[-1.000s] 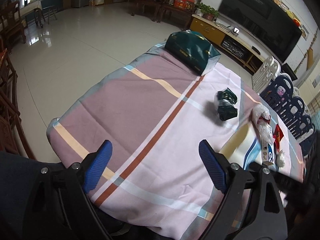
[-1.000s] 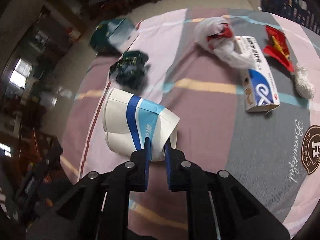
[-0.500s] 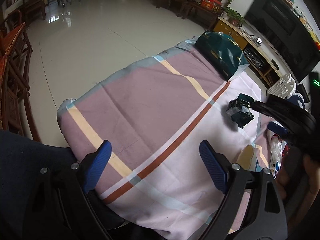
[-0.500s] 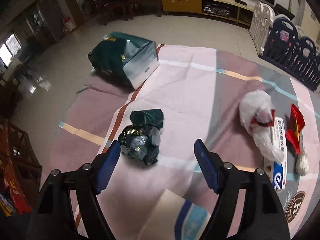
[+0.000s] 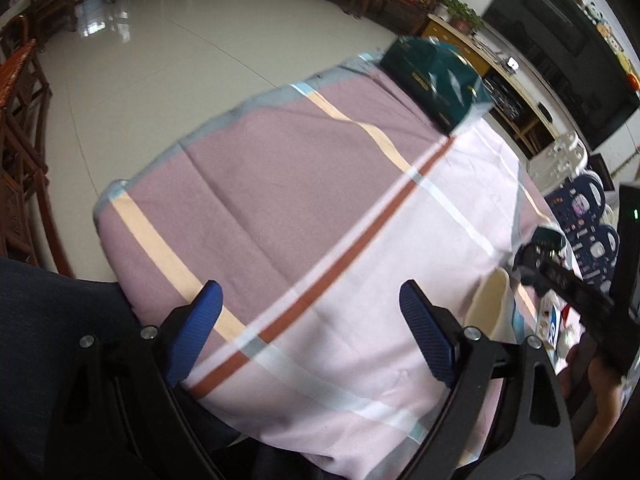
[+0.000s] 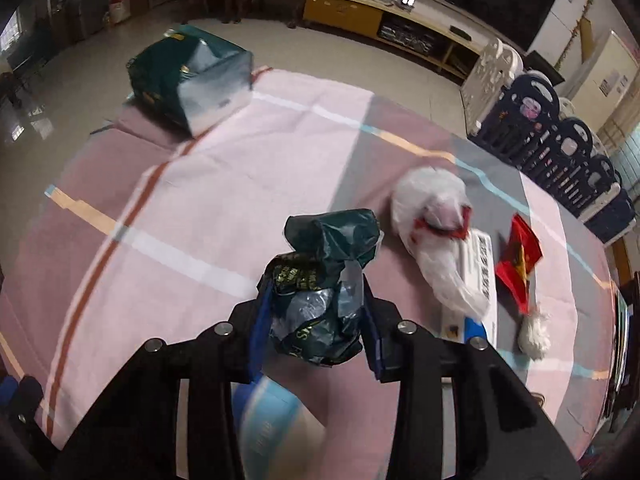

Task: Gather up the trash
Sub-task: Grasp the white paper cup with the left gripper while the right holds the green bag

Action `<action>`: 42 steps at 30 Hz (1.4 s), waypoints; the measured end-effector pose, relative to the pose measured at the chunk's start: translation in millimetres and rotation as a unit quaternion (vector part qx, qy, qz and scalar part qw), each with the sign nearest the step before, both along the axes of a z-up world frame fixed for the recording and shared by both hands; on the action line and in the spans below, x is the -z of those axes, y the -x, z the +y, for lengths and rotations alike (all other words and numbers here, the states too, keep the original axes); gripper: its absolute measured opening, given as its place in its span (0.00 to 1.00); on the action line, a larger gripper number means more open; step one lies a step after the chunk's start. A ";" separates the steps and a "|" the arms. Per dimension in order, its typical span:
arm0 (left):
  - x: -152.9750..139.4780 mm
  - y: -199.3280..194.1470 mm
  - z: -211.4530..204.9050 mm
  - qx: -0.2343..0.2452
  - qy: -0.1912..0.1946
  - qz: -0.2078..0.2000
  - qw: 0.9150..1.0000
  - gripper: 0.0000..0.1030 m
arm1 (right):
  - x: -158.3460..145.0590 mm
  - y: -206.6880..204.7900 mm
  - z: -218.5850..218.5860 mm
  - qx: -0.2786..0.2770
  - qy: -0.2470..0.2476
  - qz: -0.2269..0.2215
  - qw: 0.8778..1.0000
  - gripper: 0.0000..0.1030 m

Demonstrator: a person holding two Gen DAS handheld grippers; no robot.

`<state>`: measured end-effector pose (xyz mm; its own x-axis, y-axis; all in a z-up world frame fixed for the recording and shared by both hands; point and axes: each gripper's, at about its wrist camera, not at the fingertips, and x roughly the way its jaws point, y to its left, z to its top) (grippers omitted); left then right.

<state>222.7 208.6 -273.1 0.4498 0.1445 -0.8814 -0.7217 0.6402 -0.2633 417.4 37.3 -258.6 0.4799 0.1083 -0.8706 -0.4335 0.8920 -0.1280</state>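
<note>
Two tongs: right (image 6: 314, 316) closing round crumpled green wrapper (image 6: 320, 280); left (image 5: 310, 330) agape.

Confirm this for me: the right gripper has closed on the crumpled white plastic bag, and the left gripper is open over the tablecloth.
Not quite. The right gripper has just been closing on the crumpled dark green wrapper, as the right wrist view shows. The white plastic bag lies untouched beside it. The left gripper is indeed open over the tablecloth.
</note>
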 end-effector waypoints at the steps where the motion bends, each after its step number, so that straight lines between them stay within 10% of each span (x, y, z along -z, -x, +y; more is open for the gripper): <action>1: 2.6 -2.4 -3.2 0.011 0.008 0.002 1.000 0.87 | 3.6 4.0 -12.9 0.005 -0.003 0.011 1.000 0.39; 13: 19.5 -19.9 -20.1 0.072 0.054 -0.003 0.996 0.90 | 18.3 125.5 -49.3 -0.014 -0.127 0.115 0.985 0.39; 26: -6.2 -30.7 -52.0 0.132 0.041 -0.119 0.983 0.96 | -5.0 167.0 -159.8 0.150 -0.175 0.061 0.971 0.39; 35: 17.2 -86.7 -110.8 0.237 -0.038 -0.009 0.971 0.96 | -5.1 183.5 -182.6 0.175 -0.200 0.064 0.962 0.39; 39: 24.2 -82.1 -103.2 0.236 -0.014 -0.020 0.971 0.67 | 0.6 185.2 -182.9 0.179 -0.199 0.072 0.961 0.39; 42: 25.3 -77.8 -96.6 0.231 0.005 -0.034 0.972 0.63 | 2.1 184.9 -178.1 0.178 -0.199 0.075 0.961 0.39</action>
